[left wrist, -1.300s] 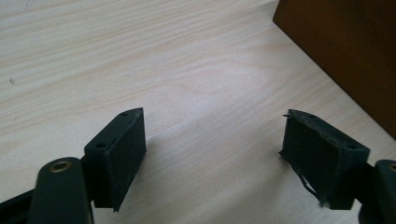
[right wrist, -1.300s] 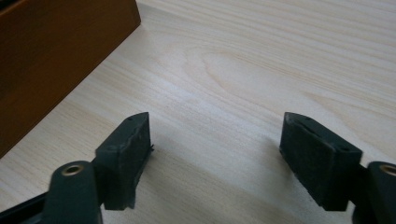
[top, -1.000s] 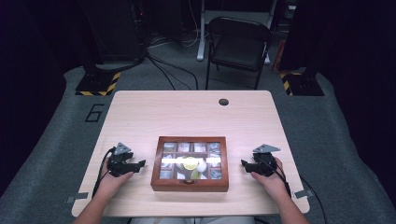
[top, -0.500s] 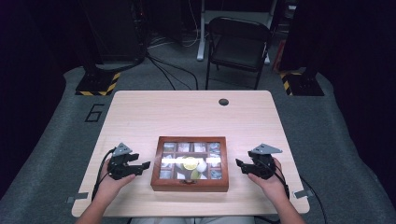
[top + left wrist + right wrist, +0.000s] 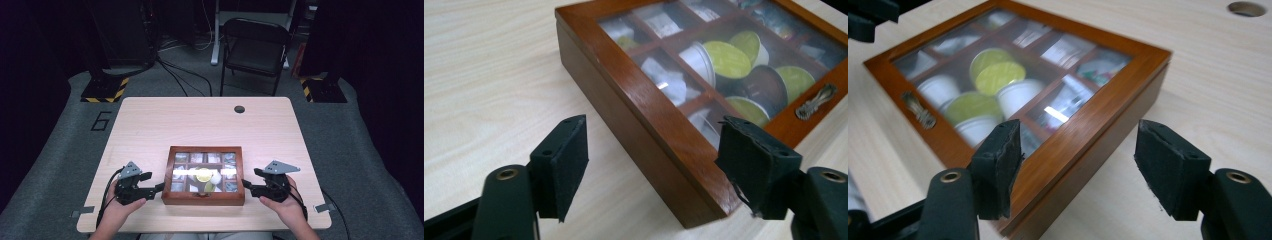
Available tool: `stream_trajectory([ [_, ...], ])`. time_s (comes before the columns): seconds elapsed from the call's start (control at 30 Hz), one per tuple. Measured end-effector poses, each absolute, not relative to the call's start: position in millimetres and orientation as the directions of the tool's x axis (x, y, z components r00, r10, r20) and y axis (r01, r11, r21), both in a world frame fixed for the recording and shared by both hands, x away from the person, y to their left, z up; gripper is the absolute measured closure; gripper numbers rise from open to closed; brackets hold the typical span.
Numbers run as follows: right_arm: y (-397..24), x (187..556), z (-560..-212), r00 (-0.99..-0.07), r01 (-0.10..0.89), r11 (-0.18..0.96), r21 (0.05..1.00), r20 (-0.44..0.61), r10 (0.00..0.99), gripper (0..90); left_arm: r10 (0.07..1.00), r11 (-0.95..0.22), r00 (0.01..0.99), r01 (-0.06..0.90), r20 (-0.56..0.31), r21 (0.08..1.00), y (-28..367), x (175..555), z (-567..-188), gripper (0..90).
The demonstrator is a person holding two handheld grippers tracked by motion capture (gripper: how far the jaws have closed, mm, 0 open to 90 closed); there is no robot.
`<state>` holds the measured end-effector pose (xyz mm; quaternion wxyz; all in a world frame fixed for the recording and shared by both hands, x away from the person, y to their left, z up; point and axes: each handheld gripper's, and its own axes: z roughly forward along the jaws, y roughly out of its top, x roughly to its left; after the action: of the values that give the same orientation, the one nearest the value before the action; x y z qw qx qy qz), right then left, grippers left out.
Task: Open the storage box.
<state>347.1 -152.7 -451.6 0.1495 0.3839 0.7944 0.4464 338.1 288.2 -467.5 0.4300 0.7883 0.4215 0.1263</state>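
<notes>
The wooden box [image 5: 203, 200] sits lid-down near the table's [image 5: 200, 125] front edge, midway along. Left gripper [image 5: 159, 188] just off its left side, jaws apart, just been widening; right gripper [image 5: 247, 186] spread, flanking the right side.

I'm working in a lab or recording studio: dark surroundings, grey carpet [image 5: 60, 150] marked with a number, hazard-striped stand bases [image 5: 105, 90], loose cables [image 5: 185, 80], a folding chair [image 5: 255, 47] behind my pale worktop [image 5: 200, 125].
</notes>
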Motion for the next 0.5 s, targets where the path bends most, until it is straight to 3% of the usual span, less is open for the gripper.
stream_trajectory([
  [0.23,-147.1,336.4,-460.5,-0.689,0.478,0.321,0.817,0.123,0.714,32.0,0.755,-0.270,0.631,0.550,-0.181,0.791,287.9,328.5,-474.9,26.3],
  [0.5,-146.2,331.7,-479.0,-0.717,0.489,0.341,0.803,0.148,0.681,30.3,0.712,-0.341,0.685,0.528,-0.153,0.778,273.1,323.2,-485.3,26.6],
])
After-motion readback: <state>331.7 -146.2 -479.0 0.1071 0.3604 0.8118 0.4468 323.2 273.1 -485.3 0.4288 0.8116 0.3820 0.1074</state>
